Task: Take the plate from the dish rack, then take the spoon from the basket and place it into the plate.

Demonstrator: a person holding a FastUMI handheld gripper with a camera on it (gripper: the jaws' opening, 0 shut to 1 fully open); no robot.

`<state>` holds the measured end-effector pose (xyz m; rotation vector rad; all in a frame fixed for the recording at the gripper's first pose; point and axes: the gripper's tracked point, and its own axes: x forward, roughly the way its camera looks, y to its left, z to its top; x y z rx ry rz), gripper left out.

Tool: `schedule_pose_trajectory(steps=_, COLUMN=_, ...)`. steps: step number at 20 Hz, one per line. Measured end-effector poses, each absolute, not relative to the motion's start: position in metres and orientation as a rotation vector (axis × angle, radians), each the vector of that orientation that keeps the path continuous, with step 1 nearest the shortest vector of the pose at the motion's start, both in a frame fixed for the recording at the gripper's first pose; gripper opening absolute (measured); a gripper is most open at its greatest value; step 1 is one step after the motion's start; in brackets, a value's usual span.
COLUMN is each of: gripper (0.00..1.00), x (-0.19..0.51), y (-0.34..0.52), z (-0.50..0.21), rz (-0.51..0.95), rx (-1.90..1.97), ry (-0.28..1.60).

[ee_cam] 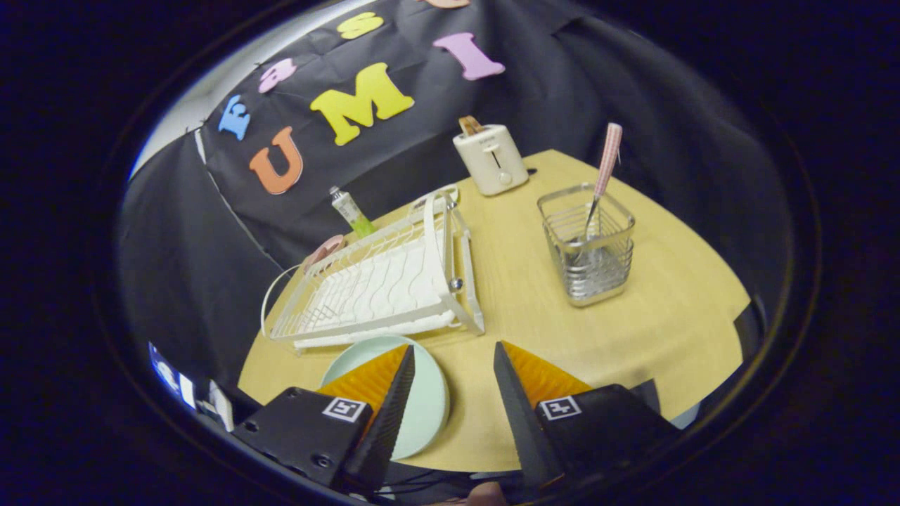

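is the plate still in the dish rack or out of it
Out: the plate lies flat on the table in front of the dish rack, under the open tool's fingers.

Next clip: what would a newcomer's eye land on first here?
Probably the open gripper, its fingers apart over the wooden table, with the pale green plate lying flat under one finger. Beyond it sits the white dish rack, and to its side a wire basket holding a spoon upright.

Pale green plate, white dish rack, pink-handled spoon, cream toaster
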<state>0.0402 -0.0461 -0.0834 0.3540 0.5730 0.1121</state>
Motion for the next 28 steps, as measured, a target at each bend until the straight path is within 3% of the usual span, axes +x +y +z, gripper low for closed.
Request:
schedule_pose_trajectory(steps=6, gripper=0.92, x=0.037, y=-0.117, z=-0.045, rz=-0.016, rx=0.136, ry=0.33)
schedule_pose_trajectory(steps=11, gripper=0.92, x=0.082, y=-0.186, z=-0.039, rz=-0.106, rx=0.137, ry=0.261)
schedule_pose_trajectory(steps=16, gripper=0.91, x=0.142, y=-0.21, z=-0.041, rz=-0.066, rx=0.201, ry=0.253)
schedule_pose_trajectory(steps=24, gripper=0.65, x=0.194, y=-0.207, z=-0.051, rz=0.027, rx=0.267, ry=0.268)
schedule_pose_trajectory(steps=28, gripper=0.29, x=0.19, y=-0.198, z=-0.042, rz=0.049, rx=0.304, ry=0.257)
